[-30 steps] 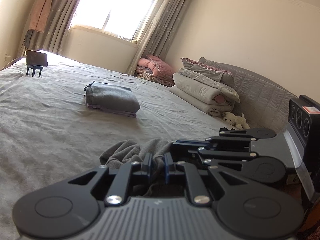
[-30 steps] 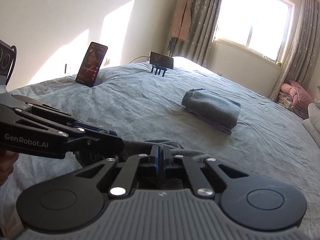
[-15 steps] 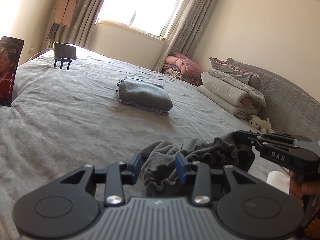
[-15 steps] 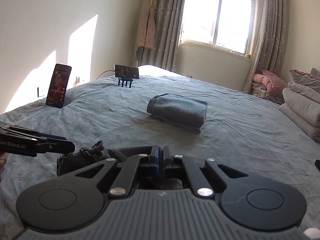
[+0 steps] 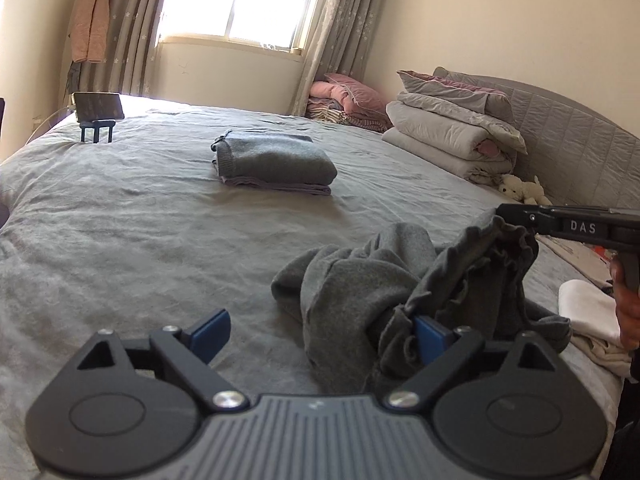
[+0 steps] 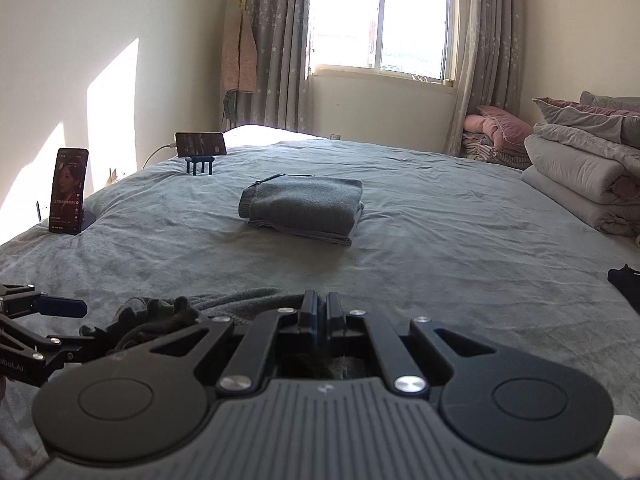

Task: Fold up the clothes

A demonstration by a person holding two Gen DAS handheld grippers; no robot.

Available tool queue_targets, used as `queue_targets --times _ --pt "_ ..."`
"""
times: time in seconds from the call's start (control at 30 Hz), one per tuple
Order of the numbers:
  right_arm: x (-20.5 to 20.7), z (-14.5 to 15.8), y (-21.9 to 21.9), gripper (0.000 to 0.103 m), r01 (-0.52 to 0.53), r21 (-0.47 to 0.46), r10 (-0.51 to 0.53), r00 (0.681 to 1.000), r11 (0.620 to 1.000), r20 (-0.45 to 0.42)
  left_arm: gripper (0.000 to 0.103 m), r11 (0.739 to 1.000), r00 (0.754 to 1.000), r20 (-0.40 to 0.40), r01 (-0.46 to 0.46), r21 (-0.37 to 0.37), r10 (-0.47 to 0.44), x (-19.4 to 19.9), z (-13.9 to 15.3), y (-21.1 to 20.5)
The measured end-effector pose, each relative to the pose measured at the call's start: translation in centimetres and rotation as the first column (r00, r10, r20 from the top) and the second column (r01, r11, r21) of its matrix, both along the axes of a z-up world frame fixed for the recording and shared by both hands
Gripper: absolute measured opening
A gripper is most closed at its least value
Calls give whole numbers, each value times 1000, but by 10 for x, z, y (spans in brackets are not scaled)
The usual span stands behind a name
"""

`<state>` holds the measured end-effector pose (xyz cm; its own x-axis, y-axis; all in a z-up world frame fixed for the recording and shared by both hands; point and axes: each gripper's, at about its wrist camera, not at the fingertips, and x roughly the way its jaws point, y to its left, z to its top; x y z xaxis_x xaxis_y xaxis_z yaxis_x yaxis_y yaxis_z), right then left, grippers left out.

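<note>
Now | garment (image 5: 360, 280) bunched on bed (image 5: 140, 240) at 5 o'clock | left gripper (image 5: 320, 332) fingers spread, cloth draped on one | right gripper (image 6: 322, 308) fingers clamped on waistband, likely for spreading | folded stack (image 5: 276, 164) at 12 o'clock

both grippers are matte black with ribbed grey housings, round side discs, silver screws and blue pads; the right gripper (image 5: 516, 212) reads "das", the left gripper (image 6: 44, 320) "bot.ai".
</note>
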<state>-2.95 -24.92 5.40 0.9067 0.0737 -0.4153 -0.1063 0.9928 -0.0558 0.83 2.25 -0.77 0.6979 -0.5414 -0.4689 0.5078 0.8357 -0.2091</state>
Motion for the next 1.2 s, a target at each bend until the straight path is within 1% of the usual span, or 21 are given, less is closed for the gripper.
queue_targets --times 0.17,0.2,0.23,0.27,0.3,0.33,0.37,0.43,0.47,0.5,0.53,0.6,0.63,0.7,0.73,0.77,0.83,0.9,1.07,1.2 --pt "3 -1 -11 3 34 28 -33 999 999 -7 94 991 995 15 92 102 -94 3 -4 -11" --pt "4 -1 -13 3 44 26 -44 999 999 -5 94 988 994 17 105 113 -107 4 -5 -12" --pt "4 -1 -13 0 65 9 -65 998 998 5 94 985 992 21 117 130 -121 3 -5 -14" --pt "3 -1 -14 0 89 -15 -89 996 996 19 94 981 991 25 129 146 -134 3 -5 -16" --pt "4 -1 -16 0 112 -37 -110 993 993 32 91 977 989 29 141 162 -147 2 -5 -18" --pt "4 -1 -19 0 116 -36 -115 993 993 33 89 973 986 29 157 172 -164 2 -6 -20" --pt "4 0 -23 0 106 -17 -105 994 994 25 87 968 983 30 173 182 -181 1 -7 -22" --pt "3 0 -27 0 55 13 -55 998 998 0 86 963 979 26 191 192 -200 1 -8 -25" --pt "2 0 -28 3 25 27 -25 1000 999 -13 86 963 980 22 191 188 -199 2 -9 -25" --pt "1 1 -27 9 -6 30 7 1000 1000 -21 86 965 980 16 192 178 -198 4 -10 -23" --pt "0 1 -23 14 -38 19 38 999 999 -25 85 967 981 11 190 168 -195 4 -10 -21" --pt "-3 2 -14 14 -97 -5 97 995 995 -32 84 970 983 8 181 160 -185 4 -9 -17" --pt "-4 2 -11 17 -120 -15 119 992 993 -38 83 972 984 10 175 158 -179 3 -8 -15" --pt "-7 2 -6 33 -153 -27 152 988 988 -39 83 974 984 23 171 151 -176 1 -3 -7" --pt "-8 2 -4 51 -169 -32 168 985 985 -37 83 975 984 29 168 147 -174 0 -1 -4" --pt "-10 3 -2 58 -181 -46 179 983 982 -31 83 977 985 32 161 143 -167 1 1 0" --pt "-13 3 2 58 -189 -90 189 982 978 -19 83 980 987 36 148 130 -154 1 4 7" --pt "-13 2 3 58 -184 -111 183 983 977 -20 83 984 989 37 136 115 -141 2 7 15" --pt "-8 -2 -6 58 -166 -88 163 986 982 -40 83 993 994 42 97 72 -100 4 13 34" --pt "-7 -3 -6 58 -171 -81 167 985 982 -50 83 997 997 25 78 30 -79 7 16 45"
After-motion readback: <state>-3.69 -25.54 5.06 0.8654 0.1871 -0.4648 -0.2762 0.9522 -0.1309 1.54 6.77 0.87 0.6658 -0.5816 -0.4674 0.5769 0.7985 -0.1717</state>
